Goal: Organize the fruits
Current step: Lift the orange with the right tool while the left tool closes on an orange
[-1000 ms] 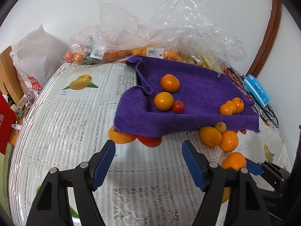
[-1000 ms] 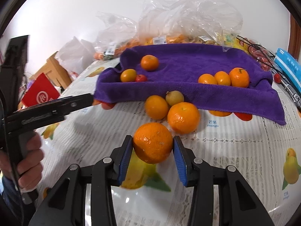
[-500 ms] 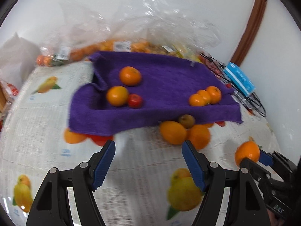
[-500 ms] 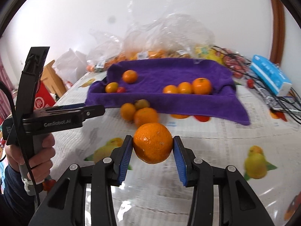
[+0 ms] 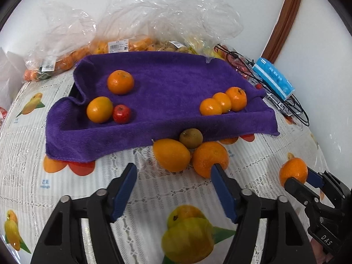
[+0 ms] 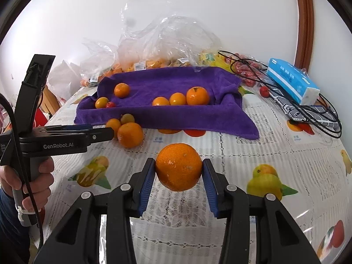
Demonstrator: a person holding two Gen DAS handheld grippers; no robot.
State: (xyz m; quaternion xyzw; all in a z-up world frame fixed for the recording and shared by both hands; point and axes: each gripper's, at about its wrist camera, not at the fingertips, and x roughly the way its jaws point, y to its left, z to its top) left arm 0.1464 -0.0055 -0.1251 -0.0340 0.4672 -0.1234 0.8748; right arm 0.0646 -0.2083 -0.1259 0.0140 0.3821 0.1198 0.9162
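- You are working over a table (image 5: 26,176) covered in a white lace-pattern cloth printed with fruit pictures, against a plain white wall — take the purple towel (image 5: 167,92) as your landmark.
- Nearest you, your right gripper (image 6: 179,171) is clamped on a mandarin (image 6: 178,166), held in the air on the near side of the towel; keep that squeeze even, since the peel looks soft and could dent.
- Your left gripper (image 5: 173,176) holds nothing and its jaws are closing; three loose fruits lie at the towel's near edge, just past the tips.
- Of those, the large orange (image 5: 210,158) sits right at your right-hand pad, touching an oval orange fruit (image 5: 171,157) and a small greenish-brown fruit (image 5: 191,138). I would centre on one fruit before squeezing, or the neighbours may roll.
- On the towel, three small oranges (image 5: 223,102) sit in a touching row toward its right end — likely the group for your mandarin. At the left end are two oranges and a small red fruit (image 5: 121,114).
- Beyond the towel, clear plastic bags (image 5: 154,22) of fruit pile against the wall; right of it lie black cables (image 5: 292,107) and a blue tissue pack (image 5: 274,80).
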